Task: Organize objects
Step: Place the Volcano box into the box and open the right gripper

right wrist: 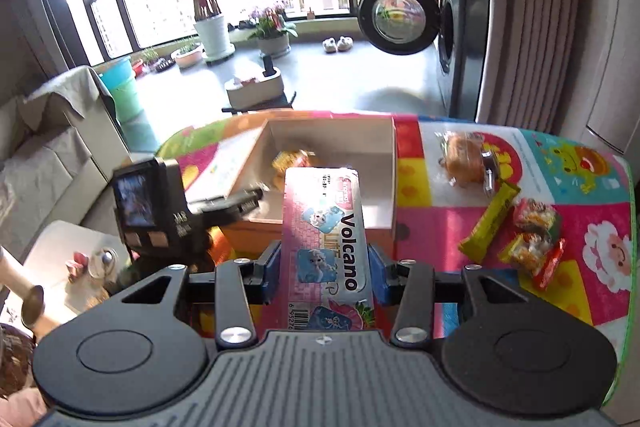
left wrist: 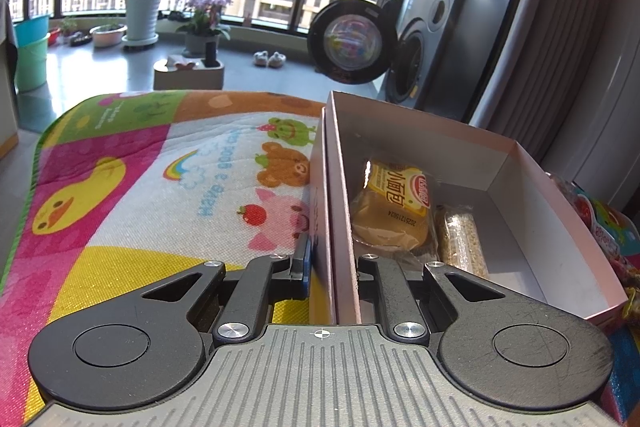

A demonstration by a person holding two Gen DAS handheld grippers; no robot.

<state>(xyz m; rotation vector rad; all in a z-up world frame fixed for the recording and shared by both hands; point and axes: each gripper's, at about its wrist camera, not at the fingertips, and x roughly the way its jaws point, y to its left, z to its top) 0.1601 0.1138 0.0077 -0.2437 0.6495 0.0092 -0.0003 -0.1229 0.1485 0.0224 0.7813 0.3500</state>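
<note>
Snacks are what you are sorting into the cardboard box [left wrist: 532,211] on the cartoon play mat [left wrist: 168,179].

Left wrist view: your left gripper [left wrist: 332,267] is clamped on the box's left wall, 1 finger outside and 1 inside, probably to brace the box so it does not slide while things drop in. Already inside lie 2 items: a yellow-wrapped small bread [left wrist: 394,205] and, touching its right side, a clear pack of pale grains [left wrist: 460,241]. More wrappers show just beyond the box's right wall.

Right wrist view: your right gripper [right wrist: 325,273] is closed on a pink Volcano pack [right wrist: 326,239], pinching its long sides so it points lengthwise toward the box [right wrist: 384,143]. The pack's far end overlaps the near wall, so release looks close, though its height above the box is unclear. Still out on the mat, right of the box, wait a wrapped bun [right wrist: 464,157], a yellow bar [right wrist: 490,223] and 2 red-and-clear candy packs [right wrist: 534,239].
</note>
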